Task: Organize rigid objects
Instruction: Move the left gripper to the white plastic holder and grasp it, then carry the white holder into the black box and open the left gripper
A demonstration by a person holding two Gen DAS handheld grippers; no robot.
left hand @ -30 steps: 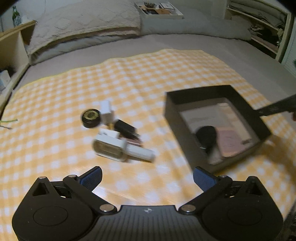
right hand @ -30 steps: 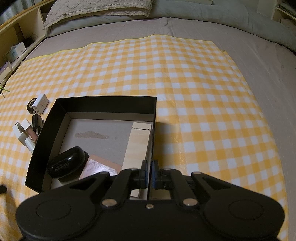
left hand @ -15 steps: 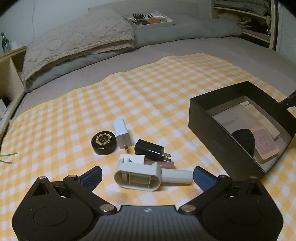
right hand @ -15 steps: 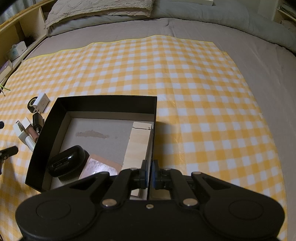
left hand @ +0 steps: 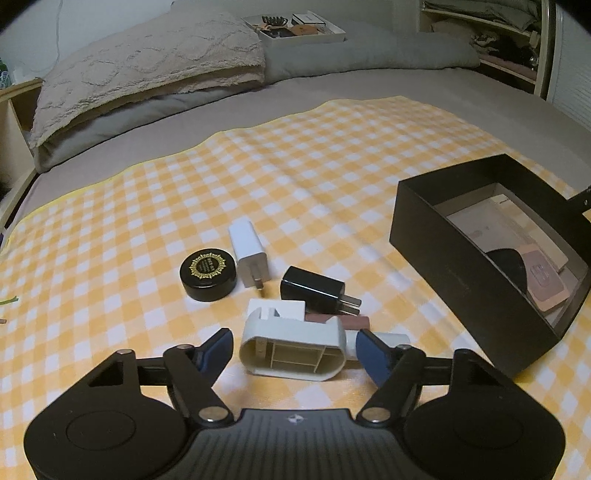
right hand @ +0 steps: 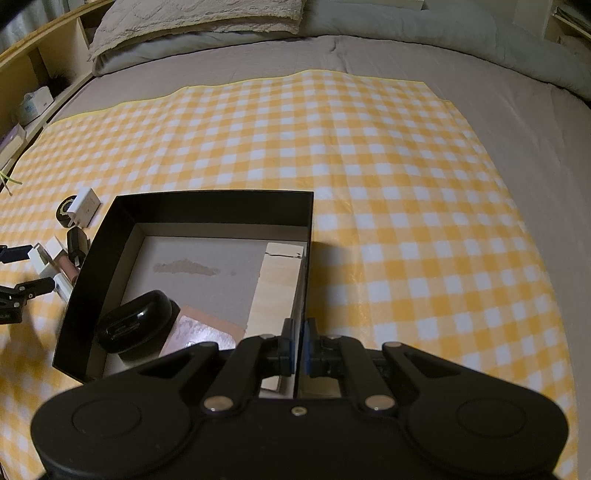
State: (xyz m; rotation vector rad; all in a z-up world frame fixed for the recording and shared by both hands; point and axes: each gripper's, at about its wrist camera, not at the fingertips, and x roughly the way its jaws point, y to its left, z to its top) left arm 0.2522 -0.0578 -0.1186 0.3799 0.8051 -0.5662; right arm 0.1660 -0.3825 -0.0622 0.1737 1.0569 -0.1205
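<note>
On the yellow checked cloth lies a pale oblong plastic housing point(left hand: 291, 350), with my left gripper point(left hand: 294, 335) straddling it. Its jaws are closing, and a gap still shows at the left pad point(left hand: 218, 349). Just beyond lie a white tube point(left hand: 391, 338), a brown stick point(left hand: 352, 321), a black charger point(left hand: 312, 290), a white charger point(left hand: 248, 254) and a black round tin point(left hand: 208, 275). My right gripper point(right hand: 300, 339) is shut on the right wall of the black box point(right hand: 214, 205). The box holds a black case point(right hand: 136, 326), a pink card point(right hand: 199, 332) and a wooden block point(right hand: 277, 280).
The cloth point(right hand: 406, 184) covers a grey bed. A quilted pillow point(left hand: 147, 66) and a white tray point(left hand: 301, 27) of small items lie at the head of the bed. Wooden shelves point(right hand: 37, 74) run along the left side, with more shelving point(left hand: 498, 37) at the far right.
My left gripper came forward and down over the pale housing, and its jaws narrowed around it. The right gripper and the box have not moved.
</note>
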